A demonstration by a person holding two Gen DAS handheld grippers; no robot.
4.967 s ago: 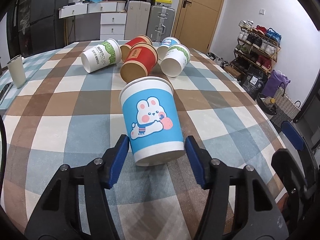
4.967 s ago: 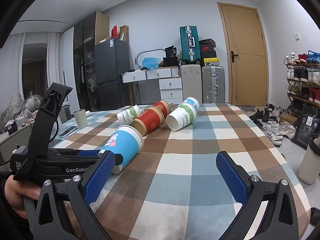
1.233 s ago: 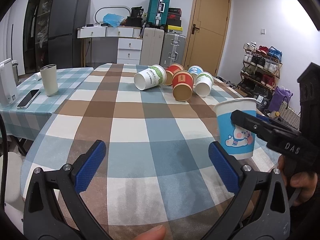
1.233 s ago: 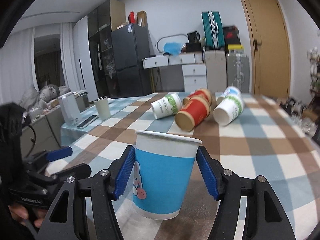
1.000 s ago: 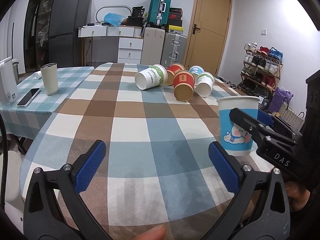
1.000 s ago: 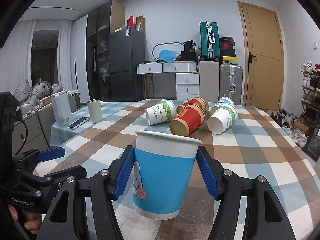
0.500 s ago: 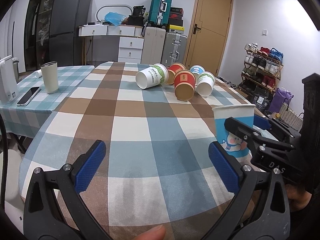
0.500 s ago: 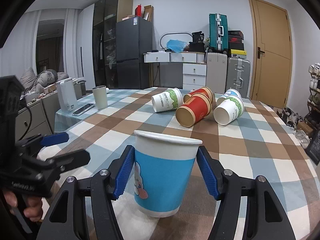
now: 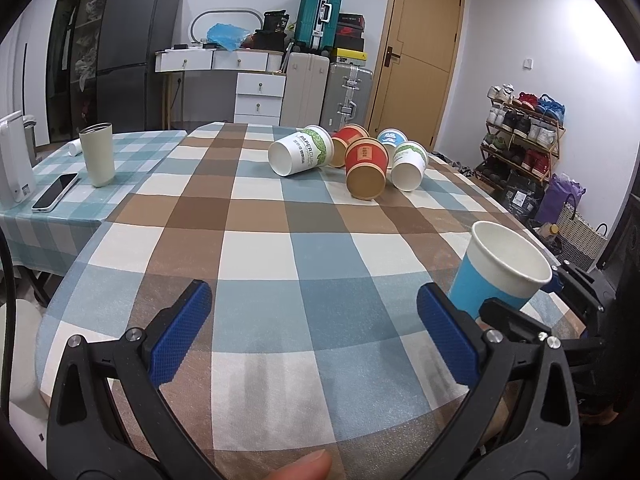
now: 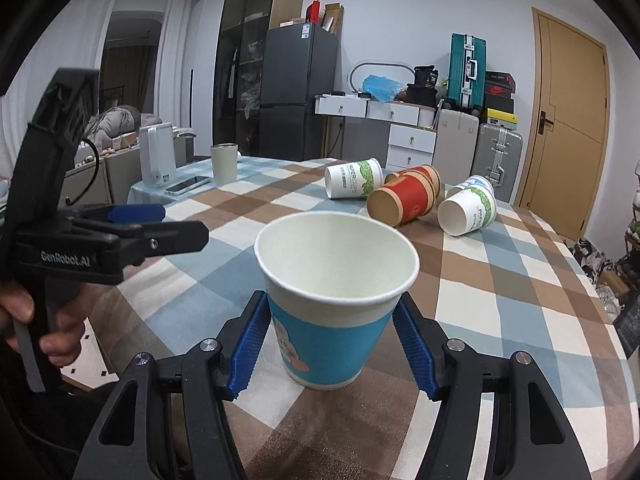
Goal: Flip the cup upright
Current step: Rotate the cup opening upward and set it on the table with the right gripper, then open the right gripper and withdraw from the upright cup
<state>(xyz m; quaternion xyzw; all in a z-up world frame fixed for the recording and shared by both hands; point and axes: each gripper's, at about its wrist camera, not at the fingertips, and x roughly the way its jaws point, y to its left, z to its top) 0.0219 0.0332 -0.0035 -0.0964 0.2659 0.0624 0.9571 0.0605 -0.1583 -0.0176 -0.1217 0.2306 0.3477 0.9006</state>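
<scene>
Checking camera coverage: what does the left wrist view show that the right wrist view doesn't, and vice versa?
Left wrist only: the shoe rack and the open, empty left gripper from behind.
Right wrist only: the bunny print on the blue cup and the right gripper shut on it.
Both: the blue cup upright, mouth up, the tipped cups, the checked tablecloth, the phone.

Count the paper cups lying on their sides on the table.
5, clustered at the far end: a white-green cup, two red cups, a blue-white cup behind, and another white-green cup. More may be hidden behind them.
</scene>
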